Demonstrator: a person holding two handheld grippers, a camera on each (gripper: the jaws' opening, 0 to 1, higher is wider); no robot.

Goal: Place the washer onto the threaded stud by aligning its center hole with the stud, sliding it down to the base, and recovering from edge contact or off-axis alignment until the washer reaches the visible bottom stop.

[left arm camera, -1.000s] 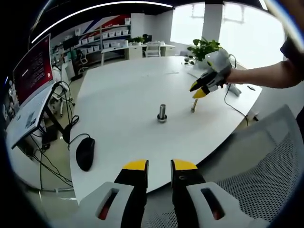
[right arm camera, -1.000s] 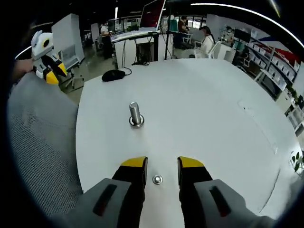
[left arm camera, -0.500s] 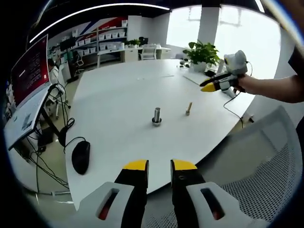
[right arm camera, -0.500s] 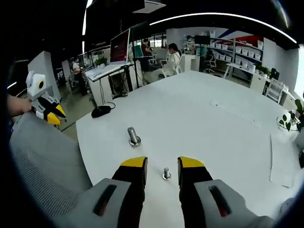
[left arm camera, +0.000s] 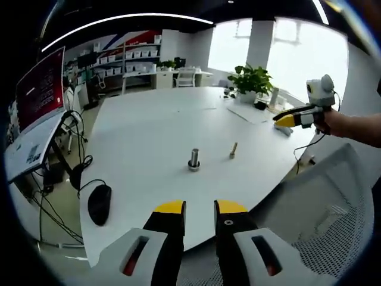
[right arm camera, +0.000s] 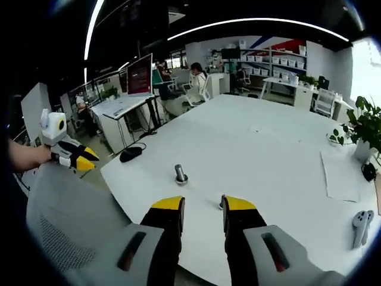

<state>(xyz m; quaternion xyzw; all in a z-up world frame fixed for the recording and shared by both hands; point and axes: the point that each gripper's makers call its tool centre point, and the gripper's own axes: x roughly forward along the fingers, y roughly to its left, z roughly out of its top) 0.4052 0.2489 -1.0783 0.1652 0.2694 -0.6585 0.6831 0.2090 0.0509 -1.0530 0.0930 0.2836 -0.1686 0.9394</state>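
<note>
A: In the left gripper view, the right gripper (left arm camera: 284, 120) has pulled far back from the table (left arm camera: 149, 131). Left gripper (left arm camera: 199, 208) parted, empty.

B: So nothing's being placed. In the right gripper view, the right gripper (right arm camera: 202, 205) is released; the stud (right arm camera: 181, 174) stands apart. That small piece (right arm camera: 221, 204)? Half hidden, washer or not.

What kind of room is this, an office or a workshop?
It looks like an open-plan office or lab. A big white table stands in the middle, desks with a monitor line one side where a seated person works, and shelves of storage bins run along the far wall.
</note>
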